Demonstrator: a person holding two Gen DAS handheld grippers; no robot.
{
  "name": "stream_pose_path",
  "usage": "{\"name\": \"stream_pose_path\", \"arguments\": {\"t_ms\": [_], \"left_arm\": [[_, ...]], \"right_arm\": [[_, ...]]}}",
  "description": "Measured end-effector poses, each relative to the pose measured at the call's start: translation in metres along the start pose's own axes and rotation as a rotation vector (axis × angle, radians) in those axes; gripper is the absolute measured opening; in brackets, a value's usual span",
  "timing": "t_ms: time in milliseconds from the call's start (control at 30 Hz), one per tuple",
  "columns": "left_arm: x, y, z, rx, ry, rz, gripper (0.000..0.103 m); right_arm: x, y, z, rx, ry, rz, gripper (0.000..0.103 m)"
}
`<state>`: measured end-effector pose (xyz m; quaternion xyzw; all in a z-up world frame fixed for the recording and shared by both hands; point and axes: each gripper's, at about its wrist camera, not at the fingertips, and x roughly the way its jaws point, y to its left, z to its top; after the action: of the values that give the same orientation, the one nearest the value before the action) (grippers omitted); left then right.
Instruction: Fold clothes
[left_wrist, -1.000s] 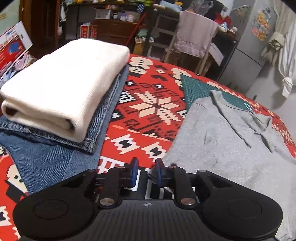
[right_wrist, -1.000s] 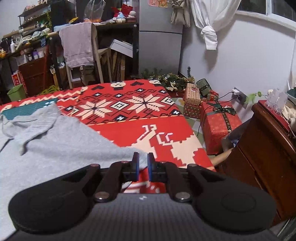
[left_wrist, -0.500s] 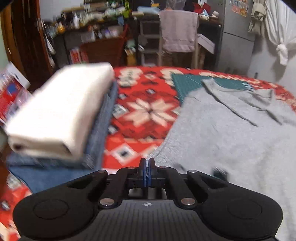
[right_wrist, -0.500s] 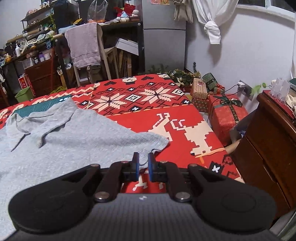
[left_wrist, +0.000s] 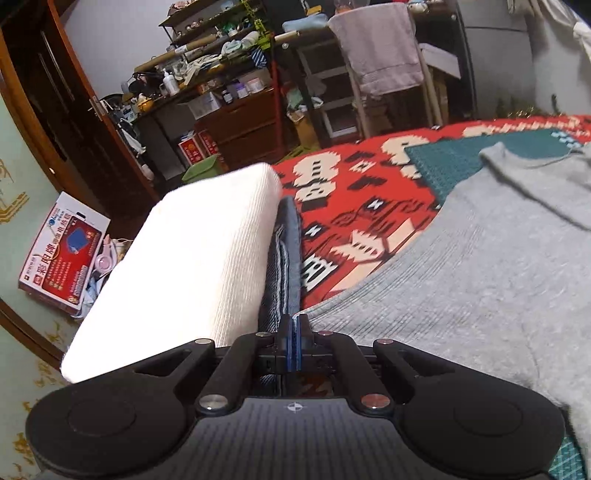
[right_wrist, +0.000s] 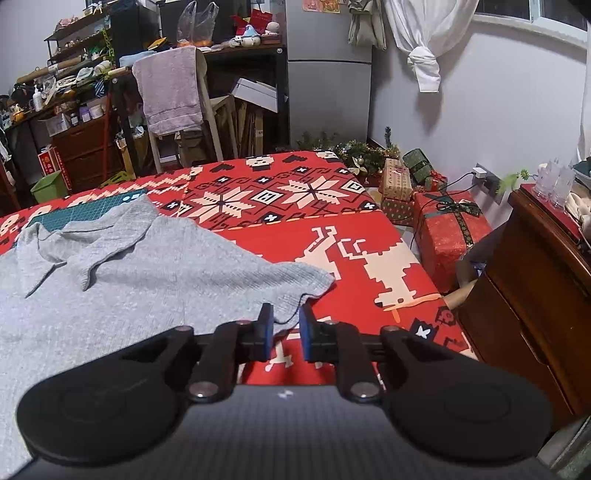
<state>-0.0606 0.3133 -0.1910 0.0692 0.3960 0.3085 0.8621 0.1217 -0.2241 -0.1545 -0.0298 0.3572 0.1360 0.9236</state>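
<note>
Left wrist view: my left gripper (left_wrist: 294, 341) has its blue pads pressed together, gripping nothing I can make out. The grey shirt (left_wrist: 480, 280) spreads flat to its right; folded white cloth (left_wrist: 192, 266) on jeans (left_wrist: 284, 258) sits left.

Right wrist view: my right gripper (right_wrist: 286, 334) stands apart, the shirt's ribbed sleeve (right_wrist: 288, 284) just ahead, collar rumpled far left.

I see cluttered shelves (right_wrist: 74, 74) along the far wall, a chair (right_wrist: 207, 110) draped with a towel (right_wrist: 170, 88), a grey fridge (right_wrist: 328, 74), a knotted white curtain (right_wrist: 421, 48), and wrapped gifts (right_wrist: 443, 229) on the floor.
</note>
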Motion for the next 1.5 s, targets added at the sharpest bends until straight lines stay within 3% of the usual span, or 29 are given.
{"name": "stream_pose_path", "arguments": {"t_ms": [167,233,333,400,600,800,867,1033,1200,1233,1300,1333,1433,1500], "left_arm": [[0.007,-0.014,-0.002,0.017,0.017,0.016,0.004],[0.006,-0.013,0.0,-0.005,0.016,0.011,0.004],[0.002,-0.007,0.004,-0.068,0.018,-0.044,0.017],[-0.003,-0.006,0.006,-0.094,0.004,-0.084,0.035],[-0.03,-0.006,0.016,-0.111,-0.074,-0.123,0.042],[-0.03,-0.016,0.047,-0.08,-0.155,-0.235,0.043],[-0.02,-0.027,0.062,-0.056,-0.17,-0.31,0.043],[0.021,-0.058,0.095,-0.046,-0.151,-0.497,0.043],[0.053,-0.086,0.121,-0.023,-0.151,-0.619,0.04],[0.061,-0.091,0.124,-0.014,-0.14,-0.636,0.038],[0.073,-0.099,0.128,0.015,-0.122,-0.633,0.014],[0.078,-0.101,0.128,0.029,-0.117,-0.64,0.011],[0.088,-0.104,0.125,0.048,-0.118,-0.662,0.012],[0.09,-0.101,0.123,0.053,-0.131,-0.668,0.018]], "right_arm": [[0.002,0.006,-0.002,-0.009,0.006,0.016,0.019],[0.002,0.009,-0.003,-0.01,0.003,0.023,0.027],[0.002,0.013,-0.005,-0.016,0.009,0.037,0.027],[0.003,0.014,-0.006,-0.026,0.013,0.045,0.027],[0.007,0.017,-0.001,-0.052,0.012,0.077,0.028],[0.024,0.035,0.026,-0.143,-0.005,0.132,0.028],[0.036,0.045,0.038,-0.187,-0.017,0.162,0.028],[0.074,0.075,0.069,-0.27,-0.024,0.231,0.028],[0.12,0.107,0.094,-0.332,-0.004,0.301,0.028],[0.13,0.114,0.097,-0.347,0.003,0.312,0.028],[0.147,0.124,0.102,-0.368,0.013,0.321,0.028],[0.156,0.128,0.105,-0.377,0.017,0.323,0.028],[0.169,0.13,0.106,-0.368,0.029,0.339,0.028],[0.176,0.129,0.105,-0.358,0.037,0.351,0.028]]}}
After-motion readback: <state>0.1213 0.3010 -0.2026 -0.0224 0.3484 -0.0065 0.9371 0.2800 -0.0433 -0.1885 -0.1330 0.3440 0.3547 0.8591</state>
